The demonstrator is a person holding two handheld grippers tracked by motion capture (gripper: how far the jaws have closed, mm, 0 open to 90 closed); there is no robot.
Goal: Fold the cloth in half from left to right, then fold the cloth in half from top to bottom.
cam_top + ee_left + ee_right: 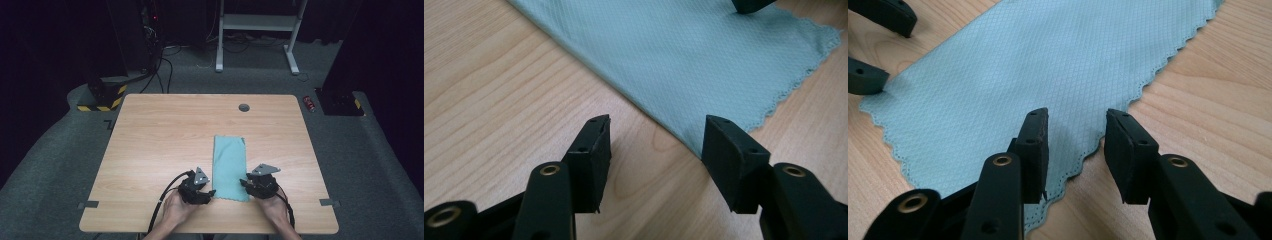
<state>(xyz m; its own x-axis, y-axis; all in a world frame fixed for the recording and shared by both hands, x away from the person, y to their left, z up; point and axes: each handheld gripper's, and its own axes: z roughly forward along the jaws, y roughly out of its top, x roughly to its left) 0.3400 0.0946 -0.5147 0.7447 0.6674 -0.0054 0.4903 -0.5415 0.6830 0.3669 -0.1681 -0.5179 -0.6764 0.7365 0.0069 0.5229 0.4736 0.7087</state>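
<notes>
High view first: a long teal cloth point(230, 167) lies flat on the wooden surface point(160, 140), its short near edge toward the person, who has brought one gripper to each near corner. The left gripper point(209, 194) sits just beside the cloth's near left corner, and the right gripper point(246, 184) is at the near right corner, so the two frame that short edge between them. Both hands come in low, which makes sense if the plan is to pinch the corners and lift or fold the cloth away from the person.

From the left gripper view, the left gripper point(655, 142) has its jaws spread wide, with bare wood under the gap and the cloth's point(684, 55) corner point just reaching the inner face of one jaw. Nothing is held yet. From the right gripper view, the right gripper point(1075, 150) is also spread, straddling the scalloped edge of the cloth point(1038, 65): one jaw rests over the fabric, the other over the wood. That looks like a good stance for closing on the hem.

I would judge the grasp as about to begin. The left side seems to need a small nudge inward, since it covers very little fabric.
</notes>
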